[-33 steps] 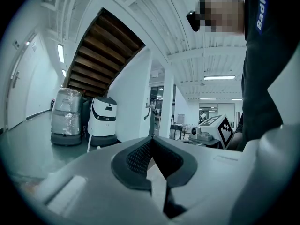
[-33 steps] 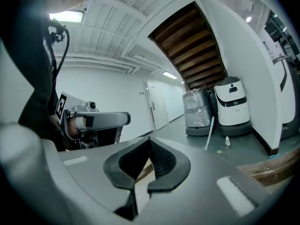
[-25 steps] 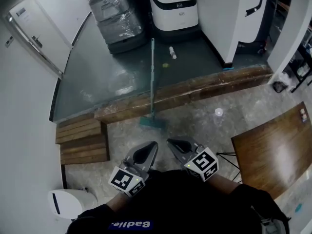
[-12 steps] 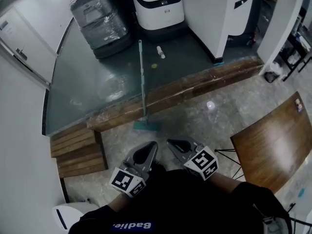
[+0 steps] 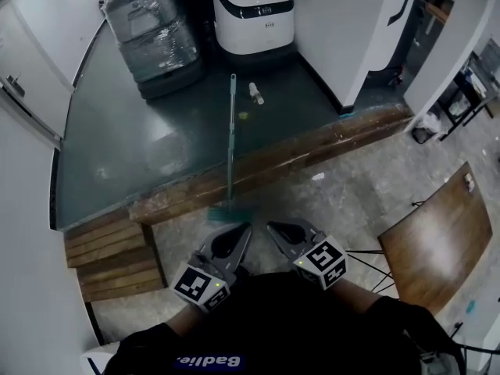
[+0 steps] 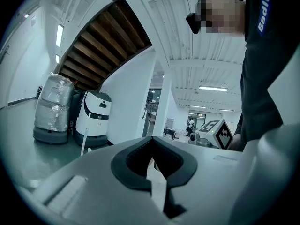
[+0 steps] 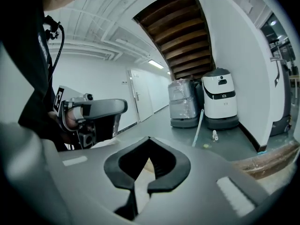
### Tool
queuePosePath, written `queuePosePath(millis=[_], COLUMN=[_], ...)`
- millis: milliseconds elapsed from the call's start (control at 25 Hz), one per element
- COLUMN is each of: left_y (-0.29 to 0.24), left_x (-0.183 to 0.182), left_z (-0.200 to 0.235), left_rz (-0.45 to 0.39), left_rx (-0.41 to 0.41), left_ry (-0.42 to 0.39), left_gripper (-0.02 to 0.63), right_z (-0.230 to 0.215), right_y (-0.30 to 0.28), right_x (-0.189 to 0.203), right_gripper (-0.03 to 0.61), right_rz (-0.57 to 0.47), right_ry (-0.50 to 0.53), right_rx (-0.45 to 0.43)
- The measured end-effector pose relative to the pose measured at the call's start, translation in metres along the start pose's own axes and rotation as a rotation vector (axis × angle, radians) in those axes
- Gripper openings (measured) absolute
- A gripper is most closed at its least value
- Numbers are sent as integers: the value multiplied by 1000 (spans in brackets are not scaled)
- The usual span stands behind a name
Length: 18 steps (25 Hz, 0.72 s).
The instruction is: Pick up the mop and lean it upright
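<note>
On the dark raised floor point(image 5: 117, 155) the mop point(image 5: 231, 131) is seen lying flat, its head at the wooden step point(image 5: 312, 143), just ahead of the left gripper point(image 5: 244, 228) and right gripper point(image 5: 272, 227). Both pairs of jaws are held closed, with nothing gripped.

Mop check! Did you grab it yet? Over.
Left hand-held gripper and right hand-held gripper shut, empty. Mop lying flat, untouched, handle across wooden ledge. Small white bottle beside handle.

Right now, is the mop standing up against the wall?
No, the mop lies flat, its handle stretched across the dark floor toward the wooden step.
</note>
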<state>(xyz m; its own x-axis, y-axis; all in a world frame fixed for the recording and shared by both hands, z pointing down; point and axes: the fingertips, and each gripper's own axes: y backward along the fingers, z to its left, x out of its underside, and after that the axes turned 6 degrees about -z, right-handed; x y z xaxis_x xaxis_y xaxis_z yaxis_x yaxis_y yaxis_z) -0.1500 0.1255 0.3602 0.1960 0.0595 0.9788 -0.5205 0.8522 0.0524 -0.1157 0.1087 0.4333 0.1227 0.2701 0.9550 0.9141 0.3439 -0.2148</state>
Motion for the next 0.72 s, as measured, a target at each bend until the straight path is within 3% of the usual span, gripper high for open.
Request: queuePosePath(millis=[400, 720], left_y=[22, -14], left_x=[-13, -8], left_z=[95, 130], left_rz=[-28, -5], left_rx=[-50, -99], left_ry=[59, 24], left_gripper=[20, 20], right_z=[4, -38], right_y=[-78, -114], right_x=[-13, -23], right_gripper=[5, 5], right_rz=[31, 29], right_ry=[22, 2], right_rx=[35, -49])
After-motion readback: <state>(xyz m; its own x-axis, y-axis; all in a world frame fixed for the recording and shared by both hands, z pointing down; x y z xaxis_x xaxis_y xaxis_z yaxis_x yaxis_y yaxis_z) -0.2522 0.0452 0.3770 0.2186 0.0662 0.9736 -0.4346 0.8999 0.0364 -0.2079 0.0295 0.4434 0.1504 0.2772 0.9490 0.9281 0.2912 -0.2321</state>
